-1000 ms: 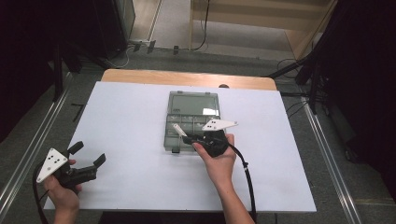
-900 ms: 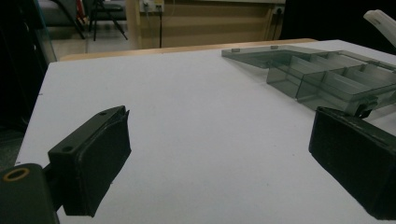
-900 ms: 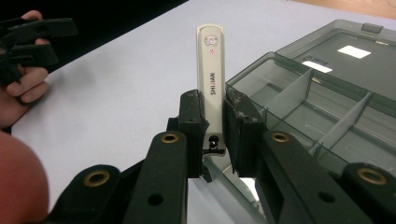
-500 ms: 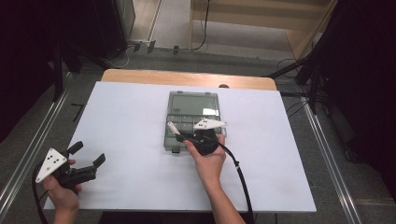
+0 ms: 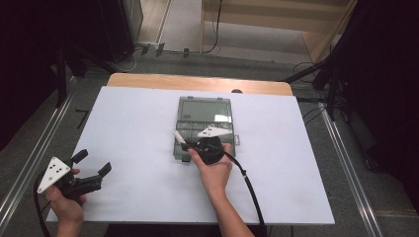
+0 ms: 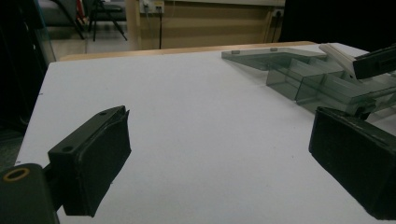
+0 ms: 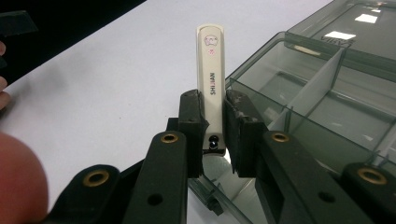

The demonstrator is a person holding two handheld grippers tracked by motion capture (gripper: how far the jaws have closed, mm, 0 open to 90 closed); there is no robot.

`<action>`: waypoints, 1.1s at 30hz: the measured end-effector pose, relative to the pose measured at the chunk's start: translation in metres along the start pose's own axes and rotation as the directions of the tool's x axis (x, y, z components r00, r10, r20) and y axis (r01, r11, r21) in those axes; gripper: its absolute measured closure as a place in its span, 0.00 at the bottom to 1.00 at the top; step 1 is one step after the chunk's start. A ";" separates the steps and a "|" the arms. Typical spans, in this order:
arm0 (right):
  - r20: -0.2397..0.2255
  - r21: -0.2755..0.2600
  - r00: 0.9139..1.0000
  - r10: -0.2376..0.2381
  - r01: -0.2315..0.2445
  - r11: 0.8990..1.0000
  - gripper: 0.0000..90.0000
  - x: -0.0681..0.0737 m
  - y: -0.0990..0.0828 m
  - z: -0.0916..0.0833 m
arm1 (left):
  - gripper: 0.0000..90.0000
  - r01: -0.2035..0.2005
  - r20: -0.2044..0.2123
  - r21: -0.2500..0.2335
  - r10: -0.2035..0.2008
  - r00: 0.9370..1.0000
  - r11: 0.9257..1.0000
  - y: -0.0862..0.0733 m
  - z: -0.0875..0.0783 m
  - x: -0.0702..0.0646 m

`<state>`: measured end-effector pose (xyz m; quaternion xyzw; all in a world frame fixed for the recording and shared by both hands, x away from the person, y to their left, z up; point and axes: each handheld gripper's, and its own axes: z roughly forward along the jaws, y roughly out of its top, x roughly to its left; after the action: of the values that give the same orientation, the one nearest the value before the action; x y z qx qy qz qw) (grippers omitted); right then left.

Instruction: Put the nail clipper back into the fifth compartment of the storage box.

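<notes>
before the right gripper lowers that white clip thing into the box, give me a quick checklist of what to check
1. Grip on the white nail clipper: ok, right gripper is shut on it, pads on both sides.
2. Box lid open: ok, lid lies flat behind the compartments.
3. Clipper over the box: ok, it hangs above the near left corner.
4. Compartment below free: cannot tell, the gripper hides part of it.
5. Left gripper out of the way: ok, open, apart near the table's left edge.
</notes>
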<state>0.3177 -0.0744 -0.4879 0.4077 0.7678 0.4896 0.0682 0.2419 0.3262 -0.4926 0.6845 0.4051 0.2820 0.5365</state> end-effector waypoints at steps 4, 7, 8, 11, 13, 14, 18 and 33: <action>0.002 -0.004 1.000 0.013 -0.013 1.000 0.73 -0.003 -0.002 -0.001 | 0.05 -0.001 0.000 0.000 0.001 1.000 1.000 0.000 0.000 0.000; -0.002 -0.018 1.000 0.015 -0.015 1.000 0.53 -0.005 -0.003 -0.003 | 0.05 -0.002 0.000 0.002 0.002 1.000 1.000 0.000 0.000 0.000; 0.002 -0.027 1.000 0.008 -0.008 1.000 0.47 -0.005 -0.003 -0.005 | 0.05 -0.002 0.000 0.002 0.002 1.000 1.000 0.000 0.000 0.000; -0.005 -0.062 1.000 -0.003 0.003 0.998 0.29 -0.007 -0.005 -0.013 | 0.05 -0.005 -0.002 0.004 0.005 1.000 1.000 0.000 0.000 0.000; -0.012 -0.072 1.000 -0.005 0.004 0.997 0.25 -0.007 -0.005 -0.015 | 0.05 -0.005 -0.001 0.004 0.005 1.000 1.000 0.000 0.000 0.000; -0.016 -0.082 1.000 -0.005 0.004 0.997 0.19 -0.008 -0.006 -0.017 | 0.05 -0.006 -0.001 0.005 0.006 1.000 1.000 0.000 0.000 0.000; 0.026 -0.116 1.000 -0.018 0.021 0.993 0.00 -0.008 -0.009 -0.028 | 0.05 -0.009 -0.002 0.005 0.009 1.000 1.000 0.000 0.001 -0.001; 0.102 -0.170 0.994 -0.036 0.053 0.984 0.00 -0.021 -0.027 -0.071 | 0.05 -0.012 -0.003 0.005 0.012 1.000 1.000 0.000 0.001 -0.001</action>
<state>0.2803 -0.1435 -0.4792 0.4067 0.7270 0.5320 0.1518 0.2422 0.3244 -0.4930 0.6877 0.4025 0.2854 0.5325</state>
